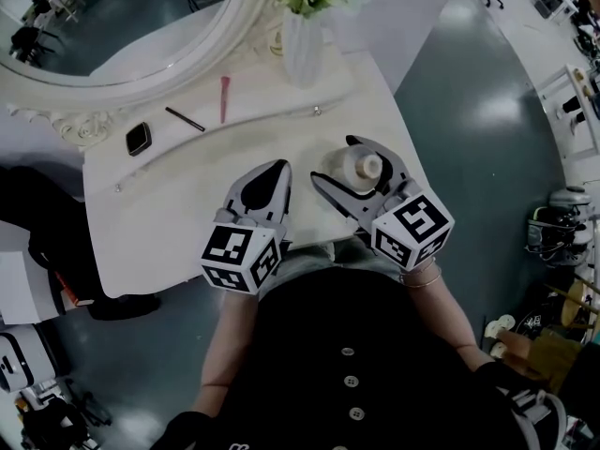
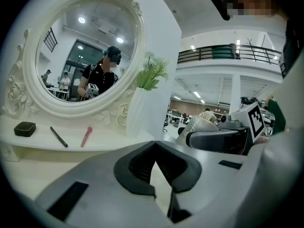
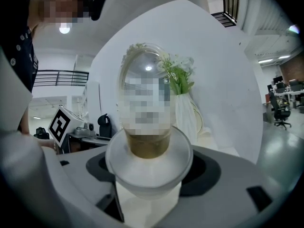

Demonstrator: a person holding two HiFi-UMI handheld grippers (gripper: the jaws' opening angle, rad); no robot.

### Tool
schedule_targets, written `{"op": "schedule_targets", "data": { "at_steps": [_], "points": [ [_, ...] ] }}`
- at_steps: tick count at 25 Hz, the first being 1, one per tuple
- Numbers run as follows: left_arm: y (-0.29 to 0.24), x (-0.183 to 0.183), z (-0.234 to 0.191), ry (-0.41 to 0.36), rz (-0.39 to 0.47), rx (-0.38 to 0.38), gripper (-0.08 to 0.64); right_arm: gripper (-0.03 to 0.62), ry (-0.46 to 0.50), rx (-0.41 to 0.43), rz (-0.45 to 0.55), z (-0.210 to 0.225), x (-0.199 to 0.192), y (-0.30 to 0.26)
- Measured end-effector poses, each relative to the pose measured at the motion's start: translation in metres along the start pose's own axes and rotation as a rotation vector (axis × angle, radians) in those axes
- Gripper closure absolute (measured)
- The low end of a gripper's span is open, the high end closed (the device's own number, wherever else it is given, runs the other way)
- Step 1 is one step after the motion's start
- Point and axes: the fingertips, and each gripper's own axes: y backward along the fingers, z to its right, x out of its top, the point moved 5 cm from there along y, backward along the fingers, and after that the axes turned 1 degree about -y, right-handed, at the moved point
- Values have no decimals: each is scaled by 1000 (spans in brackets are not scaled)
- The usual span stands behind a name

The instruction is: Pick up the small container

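Since the right gripper (image 1: 342, 162) already has its jaws clamped on the small container (image 1: 362, 165), I read the step as grasp made, lift pending. I can't tell whether it has cleared the surface.

Layout, all relative to the vase (image 1: 302, 50):
- white vanity table (image 1: 169, 223): under it, running toward the person
- oval mirror (image 1: 246, 7): just beside it, head view's left
- right gripper + container: near side of it, slightly right, by the table's front edge
- left gripper (image 1: 272, 174): near side of it, slightly left; jaws together, nothing between them
- black compact (image 1: 138, 139), black pencil (image 1: 185, 119), pink stick (image 1: 224, 98): left of it, along the mirror's base

Next move, my judgement: straight lift, grip held. The container looks wide and low with a domed top, so tilting it risks a slip between the pads.

View differences:
- right gripper view: only one showing the pads on both sides of the container, vase directly behind; no small items visible.
- left gripper view: its pads touch at the tips, and it catches the right gripper side-on with the cream container in it.
- head view: only one giving the table layout.
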Motion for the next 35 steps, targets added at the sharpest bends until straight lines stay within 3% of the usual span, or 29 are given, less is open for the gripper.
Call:
{"op": "schedule_targets", "data": {
  "at_steps": [7, 35],
  "points": [
    [0, -7, 0, 2, -13, 18, 548, 252, -15, -17, -29, -1, -7, 1],
    [-10, -16, 6, 36, -53, -26, 548, 252, -27, -19, -45, 2, -11, -1]
  ]
}}
